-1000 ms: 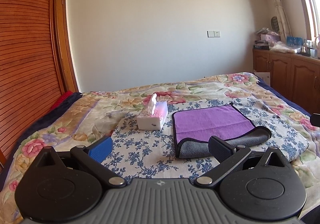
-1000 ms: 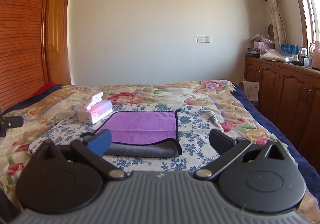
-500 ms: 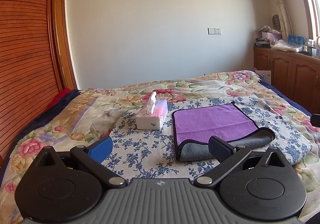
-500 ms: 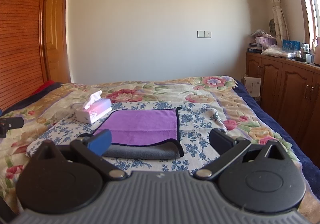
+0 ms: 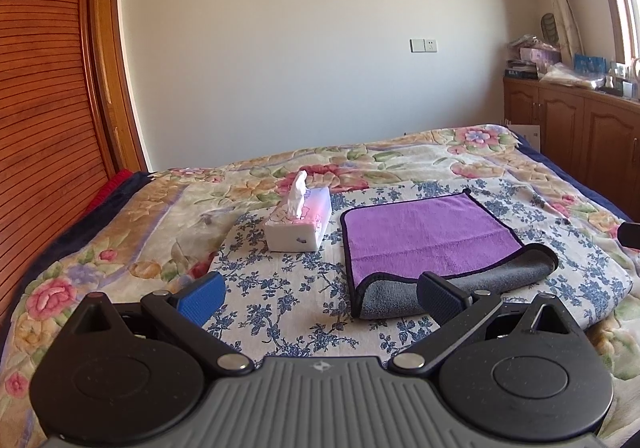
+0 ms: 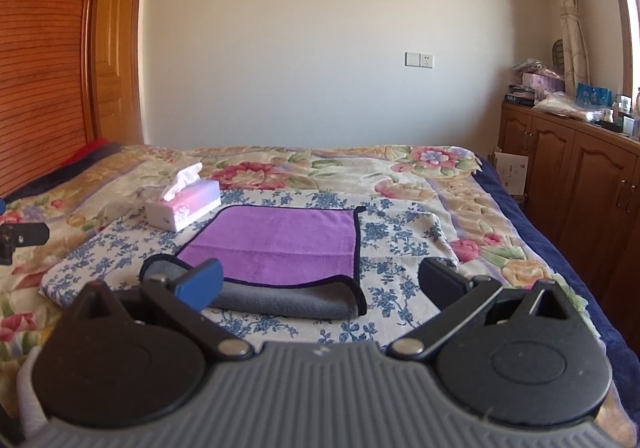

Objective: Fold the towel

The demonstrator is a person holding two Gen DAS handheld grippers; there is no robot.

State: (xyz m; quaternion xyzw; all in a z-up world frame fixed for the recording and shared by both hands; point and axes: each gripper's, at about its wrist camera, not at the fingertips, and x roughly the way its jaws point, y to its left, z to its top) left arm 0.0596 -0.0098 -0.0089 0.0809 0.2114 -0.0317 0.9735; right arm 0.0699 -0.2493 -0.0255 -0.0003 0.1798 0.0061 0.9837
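Note:
A purple towel (image 5: 428,234) with a grey underside and black trim lies on the blue-flowered cloth on the bed, its near edge folded over so the grey side shows. It also shows in the right wrist view (image 6: 280,238). My left gripper (image 5: 320,294) is open and empty, held back from the towel's near left corner. My right gripper (image 6: 320,282) is open and empty, just short of the folded near edge.
A white and pink tissue box (image 5: 300,222) stands left of the towel, also in the right wrist view (image 6: 182,206). The floral bedspread (image 5: 120,232) covers the bed. A wooden headboard (image 5: 44,88) is at left, wooden cabinets (image 6: 580,176) at right.
Both grippers have drawn slightly back and up from the towel, so it sits a little lower and farther in view. Both stay open. The towel has not moved.

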